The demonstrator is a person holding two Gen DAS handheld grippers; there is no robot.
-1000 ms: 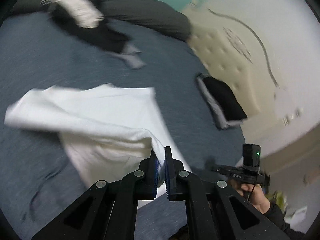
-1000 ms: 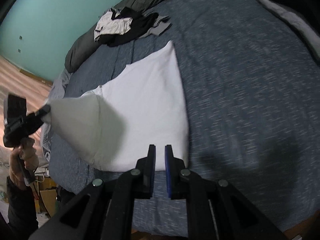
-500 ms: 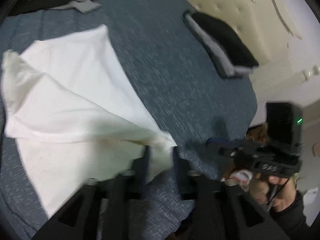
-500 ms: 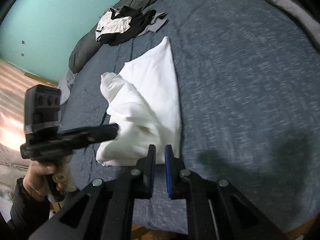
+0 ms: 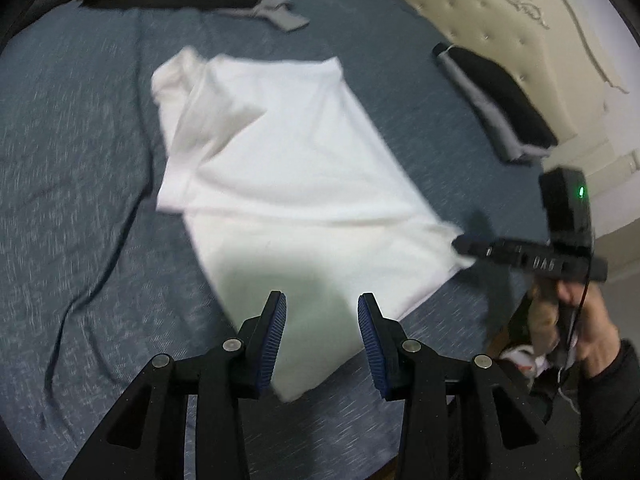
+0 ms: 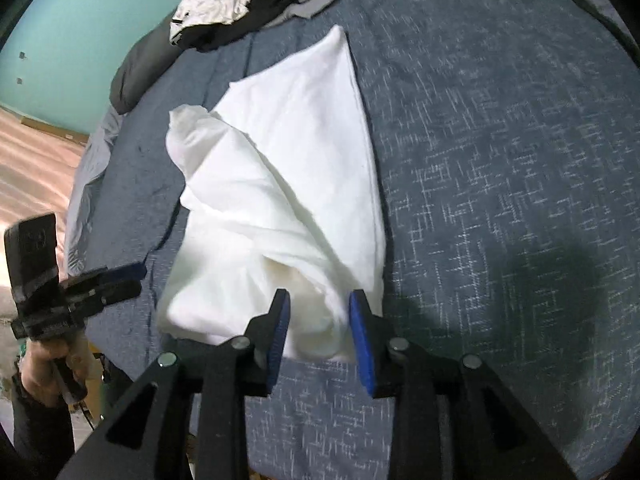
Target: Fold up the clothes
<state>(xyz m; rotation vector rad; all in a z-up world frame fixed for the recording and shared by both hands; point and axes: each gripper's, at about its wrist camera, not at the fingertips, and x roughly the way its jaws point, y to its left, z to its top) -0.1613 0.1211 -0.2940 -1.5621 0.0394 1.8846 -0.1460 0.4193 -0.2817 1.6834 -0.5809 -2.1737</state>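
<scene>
Roughly in the middle of the blue bedspread [image 5: 80, 184] lies the white garment [image 5: 288, 168], partly folded, with one layer doubled over along its left side and a bunched corner at the far left. Motion blur softens its outline in the left wrist view, so the seams and whether it has sleeves cannot be made out. From the right wrist view the same garment [image 6: 288, 184] tapers to a point far away and heaps into loose rolls near the camera; what lies under those rolls is hidden.

The left gripper [image 5: 322, 320] hangs above the near edge of the cloth with its jaws spread wide and nothing between them. The right gripper [image 6: 318, 316] also stands parted, its blue pads on either side of the near bunched corner; whether they touch the fabric is hard to tell.

Bare bedspread stretches to the right of the garment, and a narrower strip with long creases lies to the left. The near bed edge runs just below both tools. A dark pile of clothes [image 6: 240, 4] sits well beyond the garment's tip, and a folded black and grey stack [image 5: 496, 100] rests by the tufted headboard [image 5: 512, 12], clear of the white cloth.
</scene>
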